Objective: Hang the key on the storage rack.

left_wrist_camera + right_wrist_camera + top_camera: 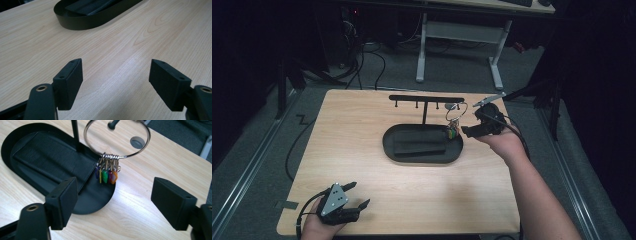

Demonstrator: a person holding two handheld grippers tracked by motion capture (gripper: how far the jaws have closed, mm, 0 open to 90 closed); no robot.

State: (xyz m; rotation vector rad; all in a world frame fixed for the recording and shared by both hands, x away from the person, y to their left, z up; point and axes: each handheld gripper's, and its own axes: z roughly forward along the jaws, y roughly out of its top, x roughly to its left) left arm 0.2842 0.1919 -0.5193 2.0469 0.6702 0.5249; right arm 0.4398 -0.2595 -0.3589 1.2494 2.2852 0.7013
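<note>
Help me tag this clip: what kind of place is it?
Probably a lab or workshop recording station, not a home: a bare wooden table holding a black key stand with a key ring, a desk frame and loose cables on the grey floor behind.

key ring (117,141) hangs beyond parted jaws, over tray (25,135)
</note>
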